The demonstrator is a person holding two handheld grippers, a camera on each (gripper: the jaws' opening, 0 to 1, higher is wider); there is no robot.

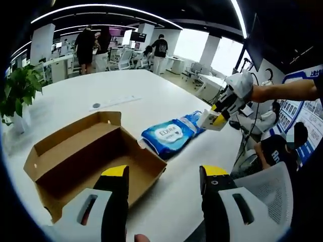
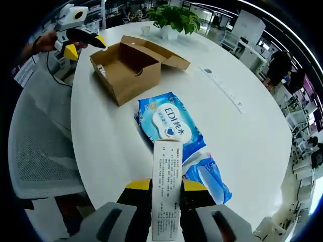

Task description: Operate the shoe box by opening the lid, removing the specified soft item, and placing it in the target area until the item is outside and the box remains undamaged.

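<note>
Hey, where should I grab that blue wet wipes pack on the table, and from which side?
Take the wet wipes pack by one long edge, coming down from above. It lies flat on the white table, soft and thin, clear of the cardboard box. The right gripper is occupied, shut on a white printed box; the open left gripper looks freer.

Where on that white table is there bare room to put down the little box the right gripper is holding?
The widest free patch is the table beyond the blue wipes pack, out to the long strip. Bare table also lies between the cardboard box and the potted plant. It is tighter near the right gripper, where the small white box overlaps the pack.
</note>
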